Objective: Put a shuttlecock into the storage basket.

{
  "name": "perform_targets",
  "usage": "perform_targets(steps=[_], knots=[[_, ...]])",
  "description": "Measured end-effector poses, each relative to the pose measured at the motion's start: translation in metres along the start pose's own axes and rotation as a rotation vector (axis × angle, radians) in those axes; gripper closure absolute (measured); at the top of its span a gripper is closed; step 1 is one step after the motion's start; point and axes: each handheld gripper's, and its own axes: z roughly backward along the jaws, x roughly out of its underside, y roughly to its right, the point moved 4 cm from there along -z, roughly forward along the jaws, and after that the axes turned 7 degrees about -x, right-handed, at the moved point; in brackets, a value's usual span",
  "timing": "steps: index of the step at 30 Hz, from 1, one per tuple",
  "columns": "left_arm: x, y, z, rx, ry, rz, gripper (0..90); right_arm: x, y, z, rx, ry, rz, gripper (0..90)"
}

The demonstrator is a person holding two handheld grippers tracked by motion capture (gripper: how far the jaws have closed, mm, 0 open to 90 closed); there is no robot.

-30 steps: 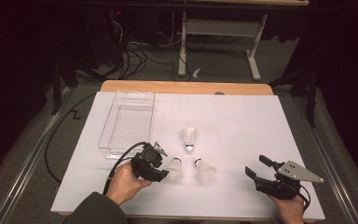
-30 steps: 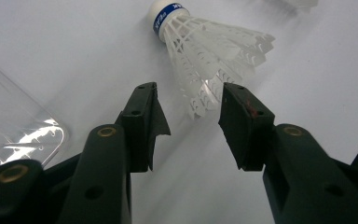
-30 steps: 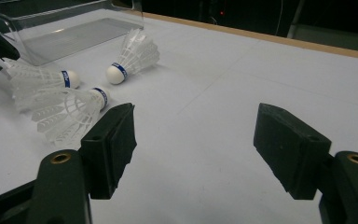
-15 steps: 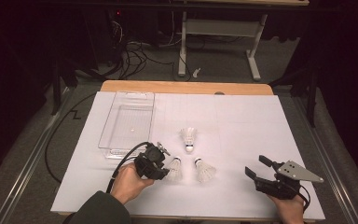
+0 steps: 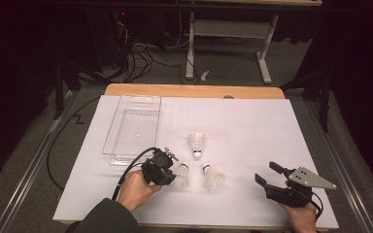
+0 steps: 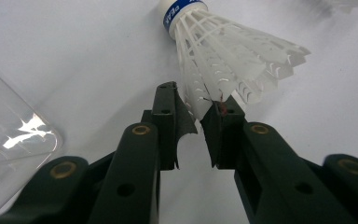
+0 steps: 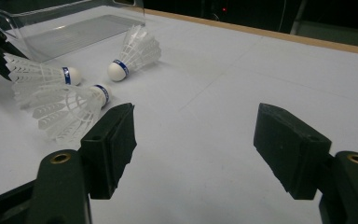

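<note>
Three white shuttlecocks with blue-banded corks lie on the white table. My left gripper (image 5: 169,174) is at the left shuttlecock (image 5: 180,175). In the left gripper view its jaws (image 6: 193,106) pinch the rim of that shuttlecock's feather skirt (image 6: 223,60), whose cork points away. A second shuttlecock (image 5: 214,178) lies just right of it, and a third (image 5: 196,144) lies farther back. My right gripper (image 5: 264,172) rests near the front right edge, open and holding nothing (image 7: 196,135). The shuttlecocks (image 7: 65,109) lie to its left.
A clear plastic tray (image 5: 110,145) stands at the back left, just behind my left hand; its corner (image 6: 14,135) is close to the left jaw. A black cable (image 5: 131,162) trails from the left gripper. The table's wooden far edge (image 5: 194,91) runs behind.
My left hand has edged slightly right against the left shuttlecock. The right gripper and the other two shuttlecocks have not moved.
</note>
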Motion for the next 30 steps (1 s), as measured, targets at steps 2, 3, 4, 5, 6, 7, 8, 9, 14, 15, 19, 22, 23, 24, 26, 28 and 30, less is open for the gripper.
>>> perform_targets(steps=[2, 3, 4, 5, 6, 7, 8, 9, 14, 15, 19, 22, 23, 24, 26, 28, 30], knots=[[-0.0003, 0.0001, -0.0005, 0.003, -0.002, 0.003, 77.9, 0.0000, -0.0001, -0.0001, -0.001, -0.001, -0.001, 29.8], [-0.0003, 0.0001, -0.0005, 0.003, -0.002, 0.003, 78.9, 0.0000, -0.0001, -0.0001, -0.001, -0.001, -0.001, 29.8], [-0.0004, 0.0003, -0.0013, 0.006, -0.005, 0.009, 79.8, 0.0001, -0.0001, -0.0002, -0.001, -0.002, -0.002, 29.9], [-0.0005, 0.0001, -0.0015, 0.005, -0.008, 0.006, 80.5, 0.0000, -0.0001, -0.0003, -0.001, 0.000, -0.001, 29.8], [-0.0005, 0.0001, -0.0017, 0.006, -0.009, 0.006, 81.3, 0.0000, -0.0001, -0.0004, -0.001, 0.000, -0.001, 29.9], [-0.0005, 0.0001, -0.0017, 0.006, -0.009, 0.006, 82.0, 0.0000, -0.0001, -0.0004, -0.001, 0.000, -0.001, 29.9], [-0.0007, 0.0002, -0.0018, 0.006, -0.009, 0.008, 82.5, 0.0000, -0.0001, -0.0004, -0.001, 0.000, -0.001, 29.8], [-0.0007, 0.0002, -0.0018, 0.006, -0.009, 0.008, 83.1, 0.0000, -0.0001, -0.0004, -0.001, 0.000, -0.001, 29.8], [-0.0007, -0.0001, -0.0024, 0.008, -0.008, 0.015, 85.6, 0.0000, -0.0006, -0.0004, -0.002, -0.001, 0.000, 29.8], [-0.0007, -0.0003, -0.0026, 0.008, -0.009, 0.016, 86.2, 0.0000, -0.0006, -0.0003, -0.001, -0.001, -0.001, 29.9], [-0.0009, -0.0006, -0.0033, 0.007, -0.008, 0.024, 88.0, 0.0000, -0.0001, 0.0000, 0.001, 0.000, 0.001, 29.8], [-0.0010, -0.0010, -0.0037, 0.015, -0.011, 0.032, 88.8, 0.0001, -0.0005, -0.0002, -0.001, -0.002, -0.001, 29.8], [-0.0010, -0.0011, -0.0038, 0.014, -0.011, 0.032, 88.9, 0.0000, -0.0005, -0.0003, -0.001, -0.001, 0.000, 29.8], [-0.0010, -0.0011, -0.0038, 0.013, -0.011, 0.033, 89.0, 0.0000, -0.0006, -0.0004, -0.001, -0.001, -0.001, 29.8], [-0.0010, -0.0010, -0.0037, 0.013, -0.011, 0.033, 89.2, 0.0000, -0.0005, -0.0004, -0.001, -0.001, 0.000, 29.8], [-0.0010, -0.0008, -0.0037, 0.012, -0.010, 0.029, 89.4, 0.0000, -0.0005, -0.0003, -0.001, -0.001, 0.000, 29.8], [-0.0010, -0.0008, -0.0036, 0.013, -0.008, 0.029, 89.4, 0.0000, -0.0006, -0.0003, -0.002, -0.001, -0.001, 29.8]])
